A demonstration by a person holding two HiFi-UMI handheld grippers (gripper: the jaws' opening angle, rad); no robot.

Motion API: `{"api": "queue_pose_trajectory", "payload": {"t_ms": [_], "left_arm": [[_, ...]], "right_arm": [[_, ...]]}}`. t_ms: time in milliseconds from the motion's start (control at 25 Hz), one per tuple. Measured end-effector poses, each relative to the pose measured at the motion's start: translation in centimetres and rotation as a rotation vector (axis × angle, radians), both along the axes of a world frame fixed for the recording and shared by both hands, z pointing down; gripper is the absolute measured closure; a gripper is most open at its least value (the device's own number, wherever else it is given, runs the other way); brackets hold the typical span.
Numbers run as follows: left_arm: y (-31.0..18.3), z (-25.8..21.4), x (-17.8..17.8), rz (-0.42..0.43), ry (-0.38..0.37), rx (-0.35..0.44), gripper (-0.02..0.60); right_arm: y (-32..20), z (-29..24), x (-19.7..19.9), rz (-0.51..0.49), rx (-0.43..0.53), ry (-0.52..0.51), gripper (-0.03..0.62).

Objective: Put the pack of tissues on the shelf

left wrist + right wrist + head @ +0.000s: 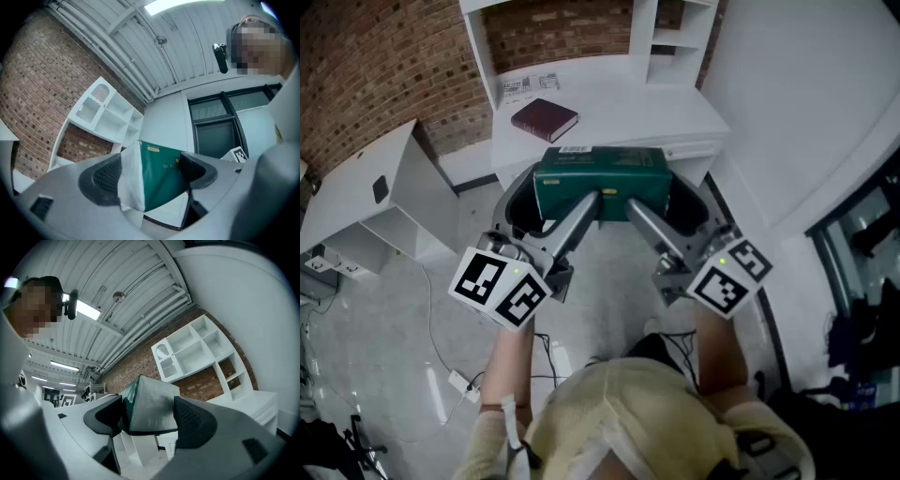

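The pack of tissues [600, 180] is a dark green block with a barcode label on top, held in the air in front of the white desk [628, 103]. My left gripper [592, 202] is shut on its left end and my right gripper [633, 208] on its right end. In the left gripper view the pack of tissues [161, 176] sits wedged between the jaws of the left gripper [150, 177], green face and white end showing. In the right gripper view the pack of tissues [150, 404] fills the gap of the right gripper [147, 416]. The white shelf unit [670, 33] rises at the desk's back.
A maroon book [544, 119] and printed papers [528, 86] lie on the desk. Something black and rounded [516, 202] sits below the pack. A white cabinet [384, 197] stands at the left. Cables and a power strip [455, 384] lie on the floor. The wall is brick.
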State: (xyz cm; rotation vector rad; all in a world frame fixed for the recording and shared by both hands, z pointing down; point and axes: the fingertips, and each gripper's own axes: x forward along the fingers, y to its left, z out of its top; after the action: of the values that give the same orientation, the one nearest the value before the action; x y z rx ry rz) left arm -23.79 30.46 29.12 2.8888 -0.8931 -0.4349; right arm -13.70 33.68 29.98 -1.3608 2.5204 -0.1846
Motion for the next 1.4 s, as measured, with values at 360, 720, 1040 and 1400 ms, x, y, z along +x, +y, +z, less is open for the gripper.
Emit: {"api": "queue_pose_trajectory", "payload": {"t_ms": [360, 720, 1040, 1400], "left_arm": [[0.3, 0.2, -0.4, 0.014, 0.008, 0.003, 0.181], [-3.4, 0.2, 0.6, -0.059, -0.013, 0.011, 0.183], [-10.4, -1.1, 5.3, -0.099, 0.016, 0.013, 0.183], [-15.6, -3.9, 10.6, -0.12, 0.05, 0.04, 0.183]], "right_arm": [[0.5, 0.2, -0.5, 0.019, -0.023, -0.011, 0.249], [-4.0, 0.6, 0.7, -0.048, -0.033, -0.057, 0.249], [-11.2, -0.8, 5.6, -0.062, -0.021, -0.079, 0.249], [-16.5, -3.6, 11.1, -0.061, 0.035, -0.08, 0.249]]}}
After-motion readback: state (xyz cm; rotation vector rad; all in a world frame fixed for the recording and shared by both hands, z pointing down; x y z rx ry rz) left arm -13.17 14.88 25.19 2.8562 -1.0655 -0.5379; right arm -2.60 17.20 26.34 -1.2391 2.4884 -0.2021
